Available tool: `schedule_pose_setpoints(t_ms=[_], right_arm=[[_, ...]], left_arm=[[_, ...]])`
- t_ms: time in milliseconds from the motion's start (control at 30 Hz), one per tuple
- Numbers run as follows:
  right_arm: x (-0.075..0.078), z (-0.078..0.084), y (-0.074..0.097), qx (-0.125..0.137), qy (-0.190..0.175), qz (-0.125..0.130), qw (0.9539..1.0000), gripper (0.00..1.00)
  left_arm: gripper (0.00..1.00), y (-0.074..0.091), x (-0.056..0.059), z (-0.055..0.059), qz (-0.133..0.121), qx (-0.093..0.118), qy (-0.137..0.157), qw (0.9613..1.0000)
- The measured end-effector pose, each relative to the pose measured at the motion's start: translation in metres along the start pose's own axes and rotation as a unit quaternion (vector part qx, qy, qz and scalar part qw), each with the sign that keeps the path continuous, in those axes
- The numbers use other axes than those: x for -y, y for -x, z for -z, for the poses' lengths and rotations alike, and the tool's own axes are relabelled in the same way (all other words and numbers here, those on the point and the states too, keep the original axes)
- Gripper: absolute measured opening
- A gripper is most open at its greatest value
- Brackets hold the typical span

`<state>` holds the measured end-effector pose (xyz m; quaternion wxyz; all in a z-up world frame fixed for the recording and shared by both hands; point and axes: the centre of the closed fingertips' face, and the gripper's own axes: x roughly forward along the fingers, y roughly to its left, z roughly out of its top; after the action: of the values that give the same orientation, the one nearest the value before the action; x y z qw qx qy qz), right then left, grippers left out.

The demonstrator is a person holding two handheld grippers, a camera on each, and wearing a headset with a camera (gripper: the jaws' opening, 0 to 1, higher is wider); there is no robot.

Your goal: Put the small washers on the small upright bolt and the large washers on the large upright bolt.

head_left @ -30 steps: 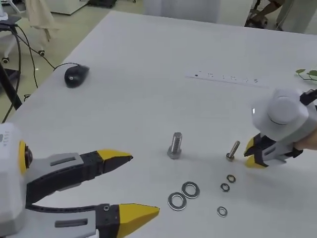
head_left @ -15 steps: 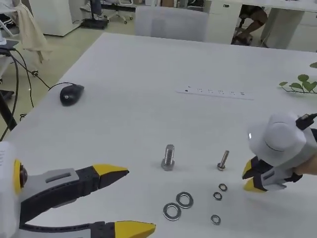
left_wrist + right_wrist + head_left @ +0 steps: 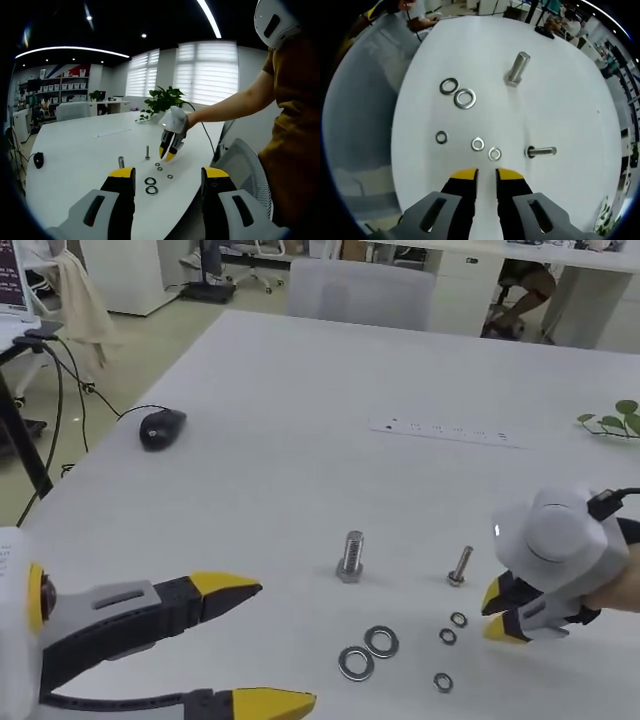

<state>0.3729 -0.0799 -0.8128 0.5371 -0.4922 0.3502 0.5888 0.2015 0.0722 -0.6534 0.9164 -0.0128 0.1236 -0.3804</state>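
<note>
Right gripper (image 3: 485, 175): jaws slightly parted, empty. The nearest small washer (image 3: 494, 153) lies just ahead of the tips. Lower squarely, straddle its rim, close gently. Left gripper (image 3: 286, 645): jaws wide, empty.

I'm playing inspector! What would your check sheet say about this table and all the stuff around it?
Surface: white table, smooth.
Job's things: large bolt and small bolt standing, no washers on them; two large washers and three small washers lie flat in front.
Clutter: mouse, power strip.
Grippers: left gripper open, empty; right gripper slightly open, empty, beside the small washers.
Cables: mouse cable runs off the table edge.
Surroundings: chair, plant, office desks.
</note>
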Motion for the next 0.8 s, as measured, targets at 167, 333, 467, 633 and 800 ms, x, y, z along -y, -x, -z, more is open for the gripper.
schedule_pose_setpoints(t_ms=[167,333,467,633,800], right_arm=[[0.001,-0.005,-0.007,0.002,0.013,-0.008,0.9999,0.17],[0.009,-0.005,-0.013,-0.010,0.024,-0.016,0.9995,0.17],[0.011,-0.012,-0.016,-0.005,0.035,-0.030,0.9989,0.18],[0.011,-0.015,-0.021,-0.007,0.046,-0.048,0.9978,0.19],[0.007,-0.017,-0.021,-0.002,0.048,-0.071,0.9963,0.19]], left_arm=[[0.52,0.002,-0.001,0.000,-0.007,0.001,0.001,1.0000],[0.52,0.002,-0.004,-0.001,-0.015,0.003,0.004,0.9999],[0.52,0.002,-0.007,-0.001,-0.021,0.003,0.006,0.9998],[0.52,0.001,-0.009,0.000,-0.026,0.000,0.010,0.9996],[0.52,0.000,-0.012,0.001,-0.030,-0.001,0.011,0.9995]])
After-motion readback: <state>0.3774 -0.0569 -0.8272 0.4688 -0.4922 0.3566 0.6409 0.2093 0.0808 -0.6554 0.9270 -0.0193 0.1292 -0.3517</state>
